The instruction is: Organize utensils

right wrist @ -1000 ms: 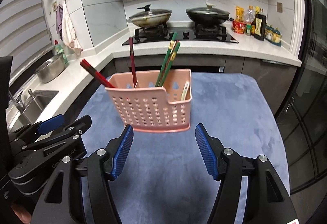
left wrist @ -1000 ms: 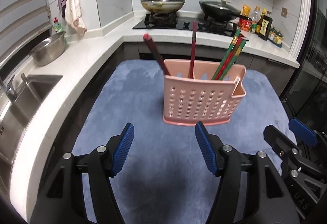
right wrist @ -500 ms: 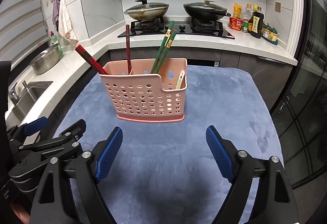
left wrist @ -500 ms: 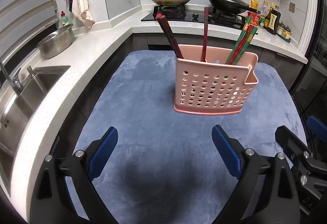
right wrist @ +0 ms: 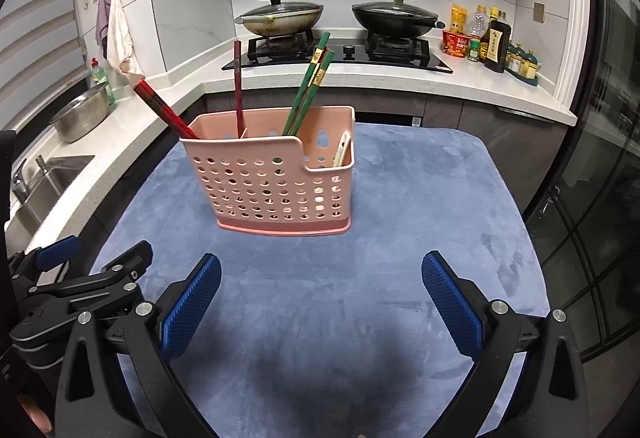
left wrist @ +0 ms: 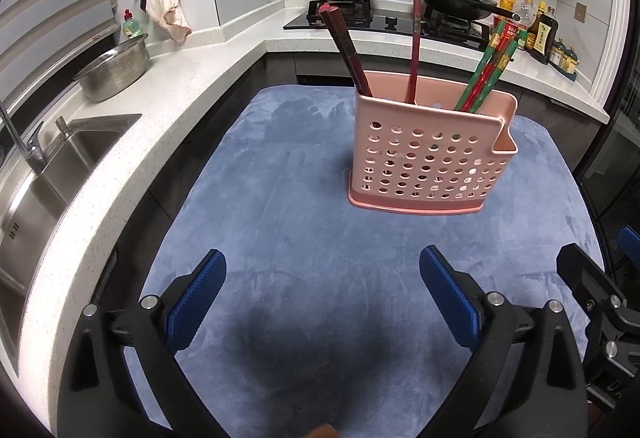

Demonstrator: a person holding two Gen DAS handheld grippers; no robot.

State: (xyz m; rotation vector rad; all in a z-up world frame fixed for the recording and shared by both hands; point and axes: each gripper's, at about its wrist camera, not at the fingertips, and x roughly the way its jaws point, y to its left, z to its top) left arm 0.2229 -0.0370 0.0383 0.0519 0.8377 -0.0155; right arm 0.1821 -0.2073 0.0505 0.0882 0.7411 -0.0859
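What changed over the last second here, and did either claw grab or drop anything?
Both claws opened wider and drew back from the caddy: left claw, right claw. Neither took or released anything; both are empty. The caddy on the blue mat and its chopsticks kept their places.

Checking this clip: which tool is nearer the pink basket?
Right, narrowly. The right tool faces the basket nearly head-on; the left tool sits back and left of it. Both are open.

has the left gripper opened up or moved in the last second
Yes: left gripper opened wider and backed away from the pink perforated plastic utensil caddy, which stands on the blue mat.
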